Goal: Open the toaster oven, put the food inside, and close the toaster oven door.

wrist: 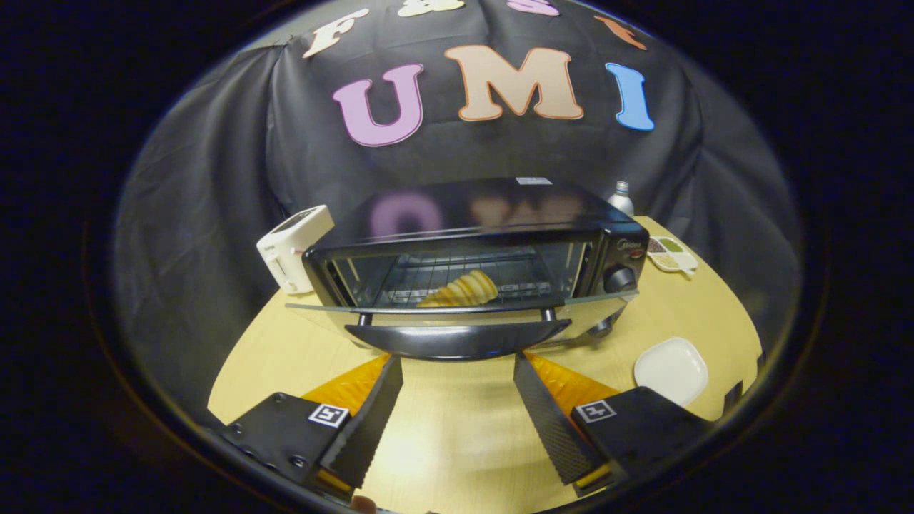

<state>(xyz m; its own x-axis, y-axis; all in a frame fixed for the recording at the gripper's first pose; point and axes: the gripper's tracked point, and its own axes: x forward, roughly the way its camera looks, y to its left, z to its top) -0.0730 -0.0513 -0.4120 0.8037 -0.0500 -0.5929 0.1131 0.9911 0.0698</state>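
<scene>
A black toaster oven (493, 214) stands on the wooden table just beyond my fingers. Its glass door (457, 314) hangs open, lowered to about level, with the black handle (457, 337) on its front edge. A golden croissant (463, 289) lies on the wire rack inside the oven. My gripper (457, 360) is open, its two black fingers spread wide. The fingertips sit just under the door handle, one toward each end of it. Nothing is held between the fingers.
A white toaster (291, 246) stands left of the oven. A white plate (671, 370) lies on the table (457, 442) to the right of my fingers. Behind the oven's right side are a divided dish (670, 253) and a bottle (621, 196).
</scene>
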